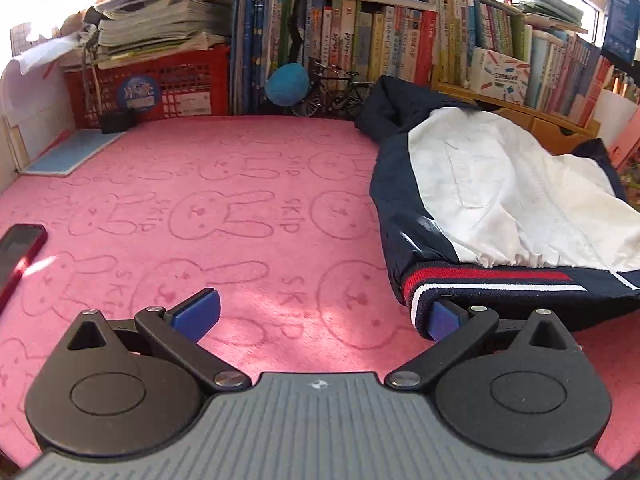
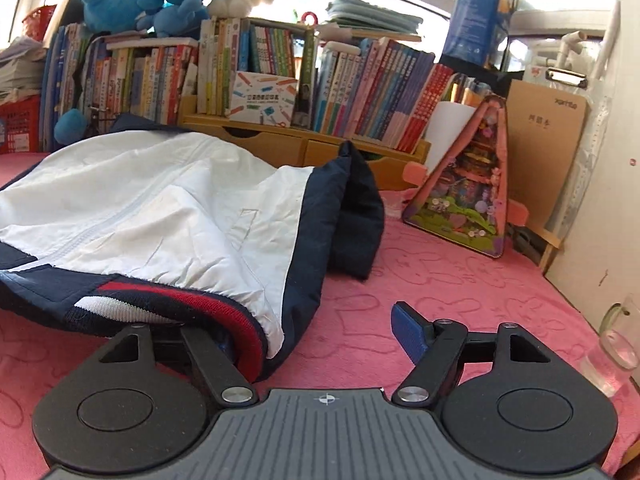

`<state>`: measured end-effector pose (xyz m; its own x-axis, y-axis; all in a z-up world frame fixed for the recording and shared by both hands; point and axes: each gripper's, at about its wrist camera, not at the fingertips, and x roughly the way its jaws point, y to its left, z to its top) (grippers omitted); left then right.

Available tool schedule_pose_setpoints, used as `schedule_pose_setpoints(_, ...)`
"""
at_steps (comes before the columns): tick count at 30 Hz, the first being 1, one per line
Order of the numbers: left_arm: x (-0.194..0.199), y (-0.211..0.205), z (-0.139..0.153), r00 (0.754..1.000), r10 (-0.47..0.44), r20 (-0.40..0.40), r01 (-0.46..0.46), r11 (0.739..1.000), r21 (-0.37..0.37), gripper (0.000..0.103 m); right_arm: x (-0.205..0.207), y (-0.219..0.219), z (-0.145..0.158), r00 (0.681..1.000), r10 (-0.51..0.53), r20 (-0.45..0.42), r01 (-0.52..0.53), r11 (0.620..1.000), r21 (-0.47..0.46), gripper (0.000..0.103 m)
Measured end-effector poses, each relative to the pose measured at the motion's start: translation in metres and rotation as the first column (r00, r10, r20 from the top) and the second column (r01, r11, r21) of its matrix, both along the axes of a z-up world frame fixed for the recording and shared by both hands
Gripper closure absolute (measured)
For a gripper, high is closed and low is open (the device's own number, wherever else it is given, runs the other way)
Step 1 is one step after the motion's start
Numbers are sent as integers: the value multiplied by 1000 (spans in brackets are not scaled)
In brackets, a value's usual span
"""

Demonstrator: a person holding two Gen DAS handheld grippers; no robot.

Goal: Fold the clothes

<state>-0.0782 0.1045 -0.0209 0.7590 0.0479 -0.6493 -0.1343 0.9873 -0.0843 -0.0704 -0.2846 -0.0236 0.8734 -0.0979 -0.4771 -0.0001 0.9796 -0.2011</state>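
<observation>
A navy and white jacket [image 1: 500,200] with a red, white and navy striped hem lies on the pink bunny-print blanket [image 1: 240,208]. My left gripper [image 1: 320,312] is open at the hem's left corner; its right pad [image 1: 440,318] is tucked under the hem, its left pad [image 1: 200,312] rests on bare blanket. In the right wrist view the jacket [image 2: 180,208] lies to the left. My right gripper [image 2: 316,336] is open at the hem's right corner; its left finger is hidden under the hem, its right pad [image 2: 408,332] is over the blanket [image 2: 460,280].
A red phone [image 1: 18,256] lies at the left edge. A red crate [image 1: 160,84] with papers, rows of books [image 1: 360,44] and a model bicycle [image 1: 336,92] line the back. A glass [image 2: 612,356], a pink toy house [image 2: 468,196] and a clipboard [image 2: 548,152] stand at the right.
</observation>
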Motion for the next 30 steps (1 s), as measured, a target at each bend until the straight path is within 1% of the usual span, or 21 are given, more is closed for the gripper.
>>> schedule_pose_setpoints(1,-8,-2,2,999,-34,-9,34,998,-45,0,-10,-12,3,1000,-9,-2,9,1000,-4,30)
schedule_pose_setpoints(3,-30,-10,7,995,-96,-9,95,992,-84,0,-31,-34,11,1000,-20,-13,20,1000,-5,26)
schedule_pose_setpoints(4,-38,-13,9,992,-126,-14,124,989,-85,0,-41,-44,15,1000,-22,-22,22,1000,-2,24)
schedule_pose_setpoints(6,-51,-23,10,977,-206,-61,202,977,-71,0,-58,-56,19,998,19,-64,-20,1000,-12,22)
schedule_pose_setpoints(8,-53,-31,8,952,-276,-136,271,961,-55,0,-64,-57,17,988,83,-132,-85,996,-9,21)
schedule_pose_setpoints(10,-52,-35,7,926,-326,-192,320,945,-58,0,-65,-54,15,966,152,-211,-151,988,20,21)
schedule_pose_setpoints(12,-52,-32,13,889,-401,-220,384,916,-119,0,-67,-49,20,935,245,-257,-232,969,79,20)
schedule_pose_setpoints(13,-52,-31,17,869,-440,-229,414,897,-152,0,-68,-47,27,917,299,-265,-277,954,115,19)
schedule_pose_setpoints(14,-51,-28,24,848,-485,-214,450,872,-194,0,-69,-47,33,892,359,-277,-325,932,159,15)
schedule_pose_setpoints(15,-50,-26,32,825,-529,-198,484,843,-235,0,-67,-49,40,859,428,-282,-376,900,220,6)
schedule_pose_setpoints(16,-47,-24,39,807,-563,-177,511,817,-268,0,-64,-53,48,836,486,-257,-413,864,289,0)
schedule_pose_setpoints(17,-39,-23,49,824,-549,-142,505,824,-258,0,-61,-57,56,810,540,-227,-448,821,355,0)
schedule_pose_setpoints(19,-20,-22,68,855,-513,-71,486,843,-231,0,-44,-58,72,787,589,-183,-476,770,426,0)
schedule_pose_setpoints(21,20,-31,77,916,-401,-18,397,911,-114,0,-20,-51,86,827,541,-154,-447,798,405,0)
schedule_pose_setpoints(22,40,-37,81,938,-348,11,348,936,-54,0,-8,-42,92,859,495,-135,-420,830,367,0)
schedule_pose_setpoints(23,61,-45,79,949,-314,24,313,949,25,0,8,-35,93,890,438,-126,-382,867,320,0)
schedule_pose_setpoints(24,83,-55,76,959,-282,37,277,955,106,0,23,-28,95,918,380,-114,-339,901,271,0)
schedule_pose_setpoints(25,108,-65,71,964,-264,42,251,948,197,0,42,-19,93,945,308,-109,-280,936,211,0)
schedule_pose_setpoints(26,126,-73,66,964,-260,48,239,935,261,0,62,-12,89,964,247,-99,-231,961,149,0)
schedule_pose_setpoints(27,148,-85,58,968,-246,53,214,915,342,0,83,-5,86,979,187,-84,-180,980,87,0)
schedule_pose_setpoints(30,198,-116,31,979,-191,70,129,850,510,0,146,0,72,995,95,-19,-96,994,-53,0)
